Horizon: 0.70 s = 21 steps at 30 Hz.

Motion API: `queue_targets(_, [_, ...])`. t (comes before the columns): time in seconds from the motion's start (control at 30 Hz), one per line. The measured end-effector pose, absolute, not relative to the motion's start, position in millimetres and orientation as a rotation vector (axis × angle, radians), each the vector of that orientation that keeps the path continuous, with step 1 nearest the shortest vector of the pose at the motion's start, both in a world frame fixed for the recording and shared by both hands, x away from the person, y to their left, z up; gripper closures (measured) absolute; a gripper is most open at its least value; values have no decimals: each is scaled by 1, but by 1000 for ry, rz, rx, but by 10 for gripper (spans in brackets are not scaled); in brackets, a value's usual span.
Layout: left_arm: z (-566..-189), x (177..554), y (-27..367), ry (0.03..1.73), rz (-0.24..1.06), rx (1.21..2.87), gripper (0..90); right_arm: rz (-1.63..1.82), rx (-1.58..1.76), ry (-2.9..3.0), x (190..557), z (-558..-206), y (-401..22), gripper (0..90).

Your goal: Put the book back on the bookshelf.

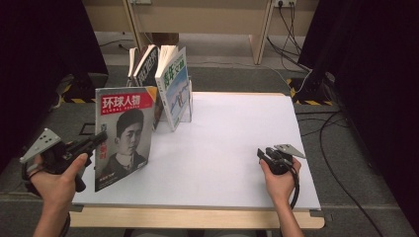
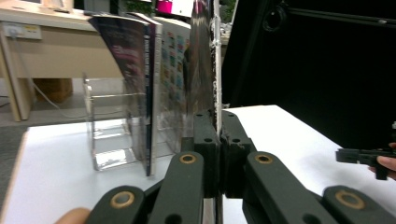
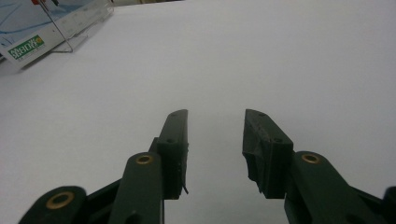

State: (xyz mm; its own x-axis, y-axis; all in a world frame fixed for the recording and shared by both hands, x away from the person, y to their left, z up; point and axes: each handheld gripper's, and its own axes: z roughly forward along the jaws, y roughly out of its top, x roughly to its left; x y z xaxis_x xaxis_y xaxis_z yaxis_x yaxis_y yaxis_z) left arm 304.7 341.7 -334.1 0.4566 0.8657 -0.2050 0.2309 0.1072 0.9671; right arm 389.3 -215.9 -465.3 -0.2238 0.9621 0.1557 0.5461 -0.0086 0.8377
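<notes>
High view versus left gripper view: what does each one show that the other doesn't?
High view alone: the magazine cover with its red title band and portrait, and the left gripper from outside. Left gripper view alone: that magazine edge-on, pinched between the shut jaws, and the clear acrylic stand from the side. Both: the leaning books, the white table, and the right gripper.

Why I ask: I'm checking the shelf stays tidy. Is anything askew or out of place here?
Yes. One magazine stands upright outside the clear rack, pinched at its edge by the left gripper. The books in the rack lean rather than standing straight. Nothing looks spilled or damaged.
</notes>
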Motion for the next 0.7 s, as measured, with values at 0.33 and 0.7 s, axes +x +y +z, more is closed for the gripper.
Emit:
queue_targets(0.33, [-330,300,359,1078,674,1372,869,1153,1564,1797,390,-466,-215,611])
queue_targets(0.7, [-325,286,370,1081,711,1332,869,1150,1574,1789,389,-466,-216,611])
